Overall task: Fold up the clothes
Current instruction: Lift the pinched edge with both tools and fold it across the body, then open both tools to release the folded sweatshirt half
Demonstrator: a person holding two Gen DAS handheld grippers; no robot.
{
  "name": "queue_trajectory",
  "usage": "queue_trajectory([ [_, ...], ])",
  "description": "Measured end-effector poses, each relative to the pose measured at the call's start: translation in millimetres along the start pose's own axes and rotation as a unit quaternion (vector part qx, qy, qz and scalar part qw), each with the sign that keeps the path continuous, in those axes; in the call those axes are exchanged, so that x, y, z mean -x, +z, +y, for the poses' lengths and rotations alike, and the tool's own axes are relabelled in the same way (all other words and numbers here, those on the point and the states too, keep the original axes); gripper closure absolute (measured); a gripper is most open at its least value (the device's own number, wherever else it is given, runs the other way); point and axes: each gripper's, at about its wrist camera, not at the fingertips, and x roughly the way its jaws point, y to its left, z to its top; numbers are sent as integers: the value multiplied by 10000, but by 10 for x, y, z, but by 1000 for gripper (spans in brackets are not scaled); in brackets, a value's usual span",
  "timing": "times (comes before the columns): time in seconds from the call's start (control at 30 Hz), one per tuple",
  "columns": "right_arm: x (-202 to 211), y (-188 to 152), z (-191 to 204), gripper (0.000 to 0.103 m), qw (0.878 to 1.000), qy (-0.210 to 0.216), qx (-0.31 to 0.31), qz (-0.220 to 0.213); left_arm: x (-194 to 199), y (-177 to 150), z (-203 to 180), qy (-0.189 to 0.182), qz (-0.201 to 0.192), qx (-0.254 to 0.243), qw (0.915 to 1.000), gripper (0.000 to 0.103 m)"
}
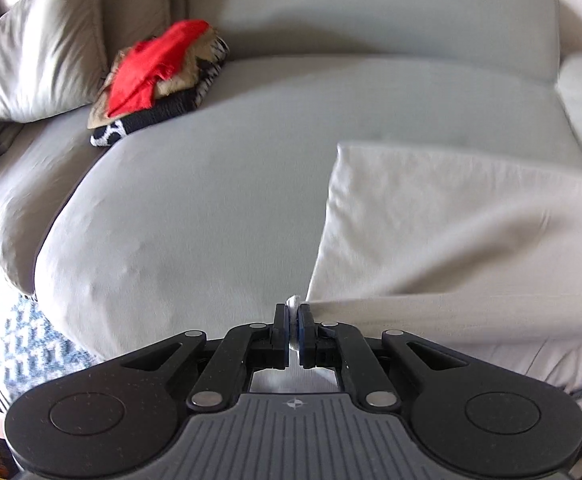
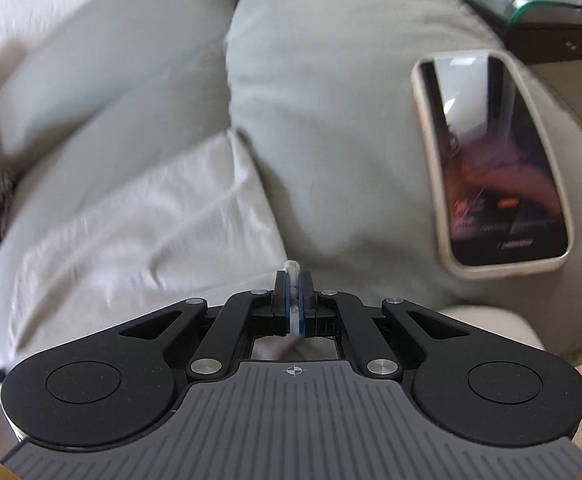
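The left tool (image 1: pixel 293 312) is pinching a bunched corner of a white cloth (image 1: pixel 451 232), a small tuft of fabric poking out past its fingertips. From that pinch the cloth runs off toward three o'clock as a taut folded edge, and a flat white panel spreads up toward one o'clock across the pale grey sofa seat (image 1: pixel 211 200). At ten o'clock in the left wrist view, well apart from the cloth, a stack of folded clothes (image 1: pixel 159 88) with a red piece on top rests on the seat just beside a light pillow (image 1: pixel 43 48). A blue-and-white patterned rug (image 1: pixel 35 344) shows at eight o'clock below the seat's edge.

The right tool (image 2: pixel 293 282) is likewise pinching the white cloth, with a tuft standing between its narrowly parted pads. Here the cloth lies creased toward nine and ten o'clock over the sofa seat. A phone (image 2: pixel 491 160) in a pale case lies screen-up at two o'clock on the rounded sofa arm (image 2: pixel 331 100), apart from the cloth. The red-topped stack peeks in at the nine o'clock edge.
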Motion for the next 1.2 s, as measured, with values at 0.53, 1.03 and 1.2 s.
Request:
queue_trajectory([
  [0.53,80,-442,890,62,9880,933,1192,315,432,-64,-338,-1647,-357,-198,9855,74],
  [1.03,-371,15,1191,62,9889,573,1347,262,155,324,-907,-1652,-273,-762,9829,72],
  [1.2,-503,-142,1100,61,9853,437,1426,828,30,228,-1041,-1698,-95,-1070,9796,72],
])
